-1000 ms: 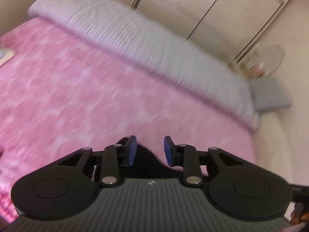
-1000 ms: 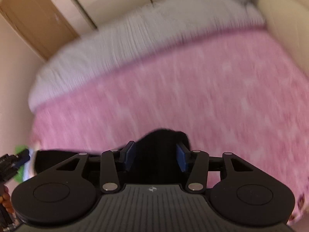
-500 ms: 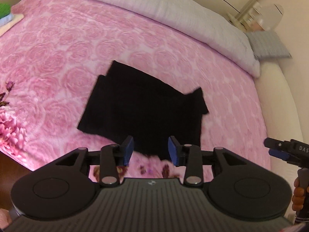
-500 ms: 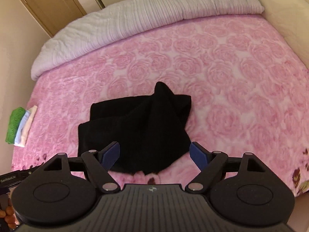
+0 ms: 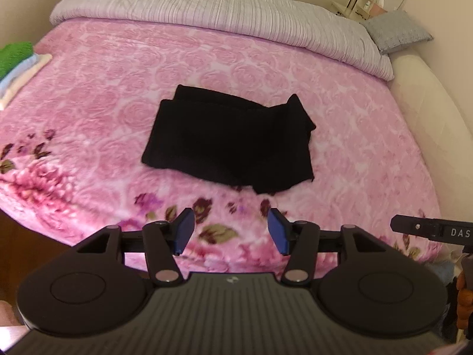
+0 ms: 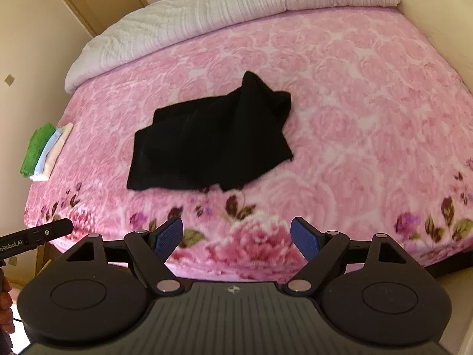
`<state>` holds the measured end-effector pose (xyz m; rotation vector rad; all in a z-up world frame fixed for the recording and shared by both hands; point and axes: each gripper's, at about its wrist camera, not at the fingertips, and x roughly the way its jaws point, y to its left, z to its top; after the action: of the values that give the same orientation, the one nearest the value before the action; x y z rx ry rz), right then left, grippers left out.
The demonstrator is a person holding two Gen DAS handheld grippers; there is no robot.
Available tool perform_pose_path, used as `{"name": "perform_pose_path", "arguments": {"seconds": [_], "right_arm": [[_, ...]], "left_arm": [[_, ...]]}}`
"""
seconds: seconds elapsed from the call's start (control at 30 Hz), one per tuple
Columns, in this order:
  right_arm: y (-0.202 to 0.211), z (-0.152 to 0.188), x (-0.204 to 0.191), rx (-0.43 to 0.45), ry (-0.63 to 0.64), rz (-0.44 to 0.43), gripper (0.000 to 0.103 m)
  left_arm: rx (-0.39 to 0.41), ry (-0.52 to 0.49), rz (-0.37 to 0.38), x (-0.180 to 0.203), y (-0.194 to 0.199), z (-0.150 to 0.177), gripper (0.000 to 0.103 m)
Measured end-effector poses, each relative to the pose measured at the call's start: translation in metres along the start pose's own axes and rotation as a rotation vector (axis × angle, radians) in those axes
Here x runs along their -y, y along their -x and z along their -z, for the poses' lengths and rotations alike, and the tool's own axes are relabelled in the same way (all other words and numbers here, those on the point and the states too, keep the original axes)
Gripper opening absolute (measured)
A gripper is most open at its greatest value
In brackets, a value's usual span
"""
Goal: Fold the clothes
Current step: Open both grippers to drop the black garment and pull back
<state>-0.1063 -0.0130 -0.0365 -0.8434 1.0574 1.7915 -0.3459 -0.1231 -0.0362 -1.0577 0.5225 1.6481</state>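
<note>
One black garment [image 5: 230, 145] lies mid-bed; one stack of folded clothes [image 6: 44, 151] at the bed's [image 6: 369, 88] left edge. Left gripper [image 5: 230, 233] jaws opening, empty; right gripper [image 6: 236, 239] spread wide, empty; both angled downward over the near edge.

Parts of a bedroom scene cut off or unclear.

A folded stack [image 5: 17, 65] runs off the left wrist view's left edge. The other gripper [image 5: 434, 229] is cut by the right edge, its lettering ending at "DAS". Shelf items [image 5: 371, 0] are too small to tell. The black garment's [image 6: 212, 136] near edge blurs.
</note>
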Motion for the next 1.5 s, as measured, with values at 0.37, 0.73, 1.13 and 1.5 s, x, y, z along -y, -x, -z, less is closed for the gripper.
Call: {"name": "perform_pose_path", "arguments": {"seconds": [0.37, 0.73, 1.13, 1.5], "right_arm": [[0.029, 0.033, -0.02, 0.04, 0.014, 0.001, 0.085], [0.019, 0.042, -0.058, 0.042, -0.012, 0.034, 0.085], [0.008, 0.044, -0.111, 0.076, -0.037, 0.083, 0.086], [-0.002, 0.046, -0.139, 0.078, 0.004, 0.153, 0.087]], "left_arm": [[0.054, -0.085, -0.053, 0.006, 0.045, 0.026, 0.064], [0.044, -0.131, -0.047, -0.031, 0.05, 0.025, 0.07], [0.048, -0.176, -0.013, -0.083, 0.049, 0.004, 0.071], [0.025, -0.173, -0.012, -0.105, 0.039, 0.002, 0.074]]}}
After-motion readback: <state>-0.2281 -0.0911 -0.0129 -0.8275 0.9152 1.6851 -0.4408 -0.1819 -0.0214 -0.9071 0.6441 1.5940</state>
